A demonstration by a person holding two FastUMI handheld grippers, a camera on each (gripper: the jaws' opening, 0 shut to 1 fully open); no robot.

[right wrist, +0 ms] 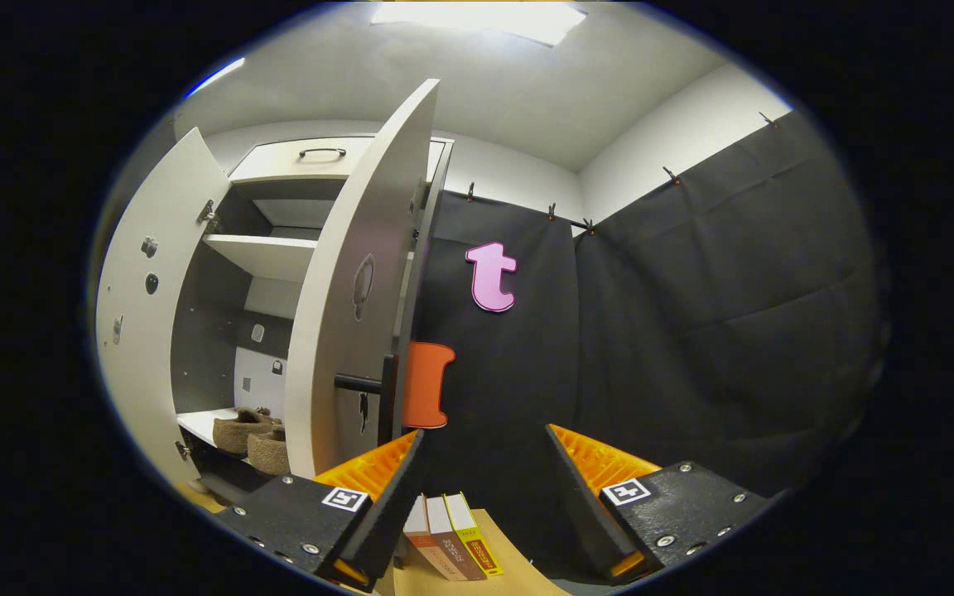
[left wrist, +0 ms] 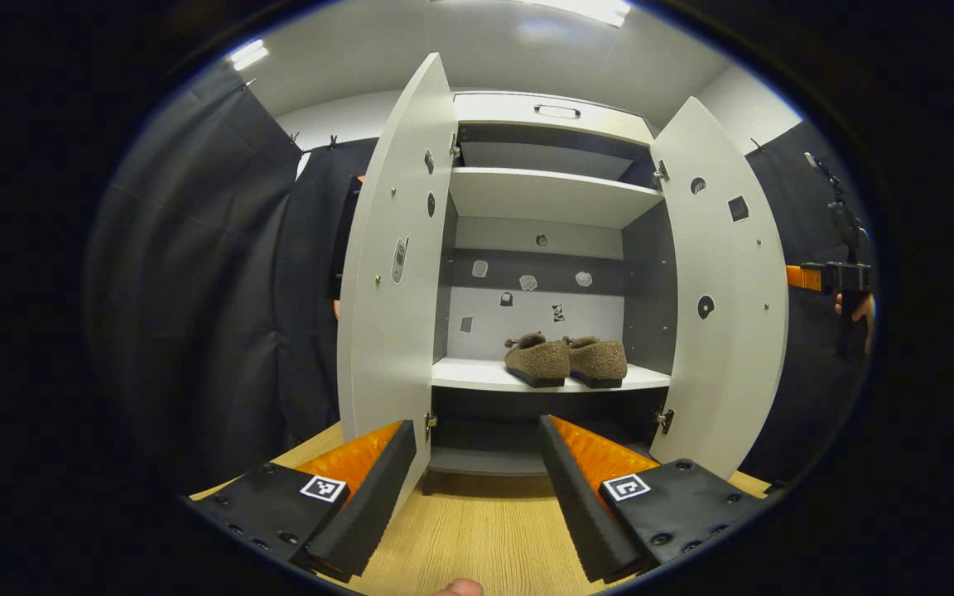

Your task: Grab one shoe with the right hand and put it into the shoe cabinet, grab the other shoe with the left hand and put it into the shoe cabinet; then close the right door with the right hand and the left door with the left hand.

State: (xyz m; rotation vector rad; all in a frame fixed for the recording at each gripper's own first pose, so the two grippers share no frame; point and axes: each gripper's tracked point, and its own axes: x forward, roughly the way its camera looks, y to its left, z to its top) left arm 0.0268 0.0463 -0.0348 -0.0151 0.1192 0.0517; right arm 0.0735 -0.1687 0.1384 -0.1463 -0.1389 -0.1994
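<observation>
Two brown fuzzy slippers [left wrist: 566,359] side by side on the shoe cabinet's [left wrist: 551,197] lower shelf, both doors swung open, left gripper [left wrist: 477,480] released, empty, facing the shelf, right gripper [right wrist: 484,484] released, empty, beside the right door's [right wrist: 344,323] outer face, books [right wrist: 452,538] on the wooden table [left wrist: 477,530] below.

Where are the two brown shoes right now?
In the left gripper view, the brown shoes sit side by side on the lower shelf inside the open cabinet, right of centre, between the two open doors.

left faces open cabinet [left wrist: 547,199]; right, beside door [right wrist: 344,314]
</observation>
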